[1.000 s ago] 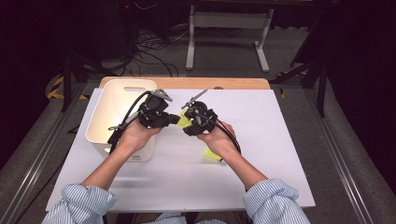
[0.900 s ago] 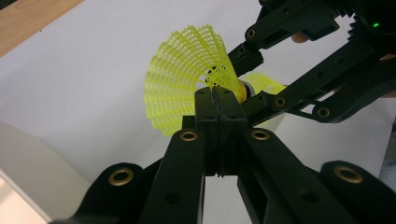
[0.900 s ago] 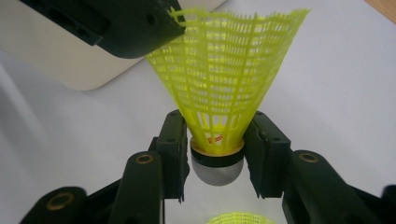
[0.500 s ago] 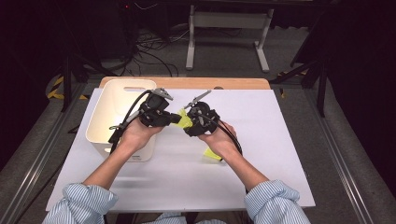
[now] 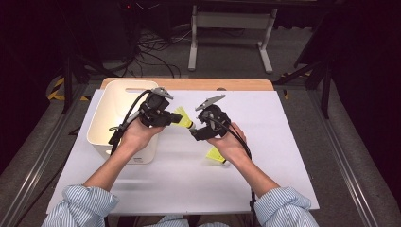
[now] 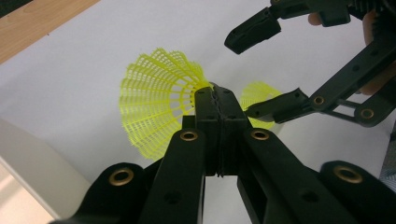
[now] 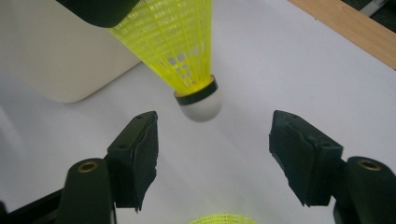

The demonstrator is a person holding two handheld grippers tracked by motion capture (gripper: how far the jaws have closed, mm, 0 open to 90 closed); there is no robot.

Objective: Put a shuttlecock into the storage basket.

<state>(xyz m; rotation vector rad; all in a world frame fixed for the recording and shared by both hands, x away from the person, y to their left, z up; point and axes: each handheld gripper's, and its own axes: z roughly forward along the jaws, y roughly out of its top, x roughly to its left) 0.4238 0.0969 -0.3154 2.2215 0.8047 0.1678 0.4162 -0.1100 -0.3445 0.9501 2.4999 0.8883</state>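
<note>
Left gripper: jaws clamped on shuttlecock skirt | right gripper: jaws just opened wide, clear of cork, nothing held

free: white table right side | blocked: bin left, loose shuttlecock near right hand

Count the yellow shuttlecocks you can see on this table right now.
2. One shuttlecock is pinched by its skirt in the shut left gripper, held in the air beside the white bin. The second shuttlecock lies on the table under the right hand. The bin's inside isn't fully visible.
</note>
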